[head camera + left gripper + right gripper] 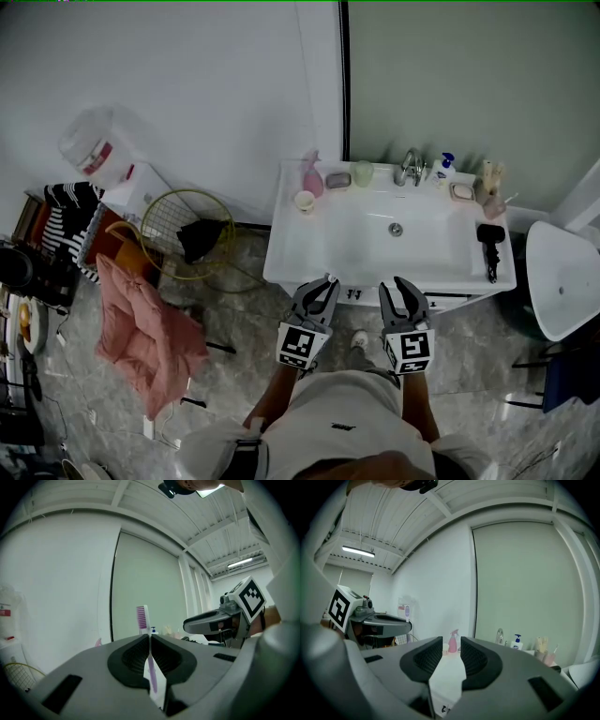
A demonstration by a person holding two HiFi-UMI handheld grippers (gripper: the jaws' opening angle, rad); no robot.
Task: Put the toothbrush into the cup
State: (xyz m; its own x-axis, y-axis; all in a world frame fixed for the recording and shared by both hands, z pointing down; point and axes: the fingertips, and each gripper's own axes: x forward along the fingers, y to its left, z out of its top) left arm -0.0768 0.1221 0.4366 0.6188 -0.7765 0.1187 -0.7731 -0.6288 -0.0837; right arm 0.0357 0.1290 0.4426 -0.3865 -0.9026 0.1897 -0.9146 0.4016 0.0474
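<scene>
The left gripper [147,638] is clamped on a purple toothbrush [142,617]; the handle is pinched between the pads and the bristled head stands upright above the jaws. The right gripper [451,645] holds nothing; its jaws stand a narrow gap apart, and a pink spray bottle [453,641] shows far off through that gap. In the head view both grippers hang side by side, near each other, just in front of a white washbasin [309,262], at its near edge. Along the back rim of the basin stand the spray bottle, a cream cup [305,200] beside it, a small dish [337,179], a green cup [363,173], the tap [408,167] and a pump bottle [445,168]; both cups are well apart from the toothbrush. A black hairbrush [489,247] lies on the right rim. The wall behind is white on the left and pale green on the right, split by a dark vertical strip. The floor [234,375] is grey marbled tile; on it to the left lie a pink garment [145,333] and a yellow wire basket [183,230]; a white toilet [561,281] stands to the right.
</scene>
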